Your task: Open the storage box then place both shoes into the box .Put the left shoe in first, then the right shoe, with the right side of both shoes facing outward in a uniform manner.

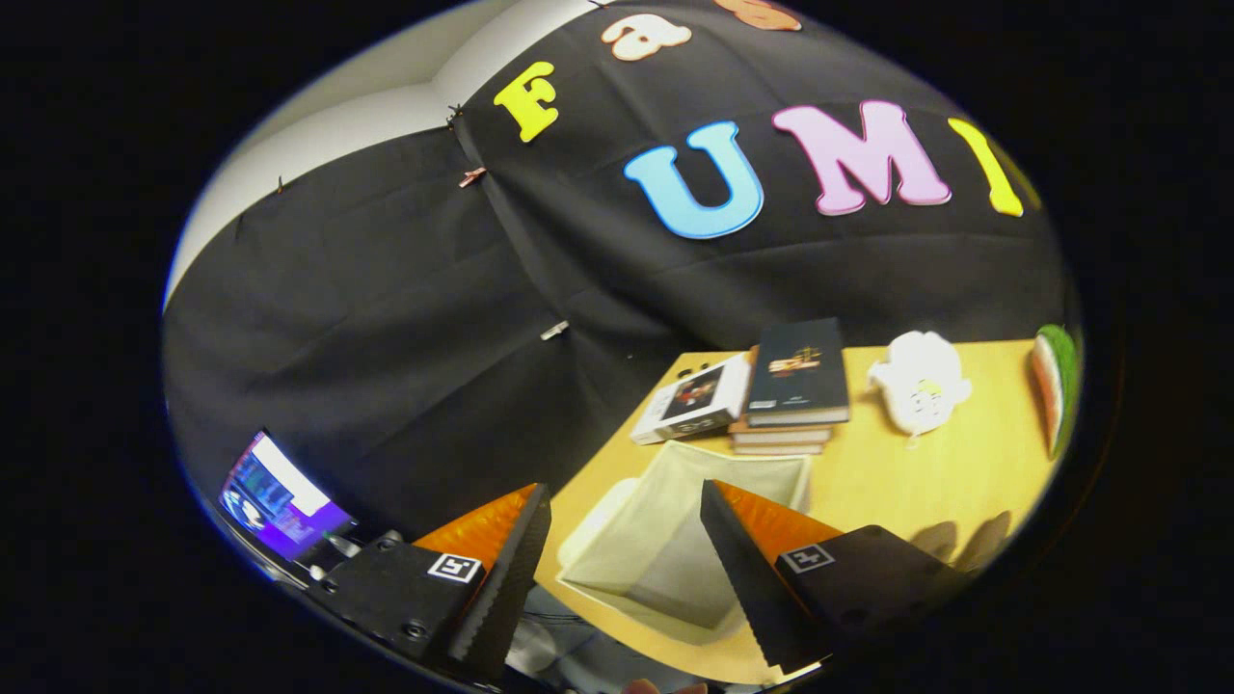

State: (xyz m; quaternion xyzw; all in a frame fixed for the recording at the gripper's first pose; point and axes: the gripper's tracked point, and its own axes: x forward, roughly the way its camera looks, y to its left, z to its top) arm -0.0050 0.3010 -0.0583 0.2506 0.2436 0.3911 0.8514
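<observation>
Between your gripper's (pixel 627 511) spread fingers, just ahead of them, sits the storage box (pixel 675 540) on the wooden table (pixel 925 472), near the table's edge. Your fingers stand well apart and hold nothing. The box looks like pale fabric with thin, slightly bowed walls, and its mouth appears to face you already open, though the tilt of the view makes it hard to be sure whether a lid or flap lies folded behind it. Judge it as light and soft: the walls will likely give under a pinch, and the whole box may slide on the smooth tabletop if you push on it. Take it by the top rim of a wall, where the fabric is doubled and stiffer, and pinch across the wall rather than pressing down. Beyond the box lie a stack of books (pixel 791 395), a white plush toy (pixel 921 386) and a watermelon-slice toy (pixel 1056 386).
</observation>
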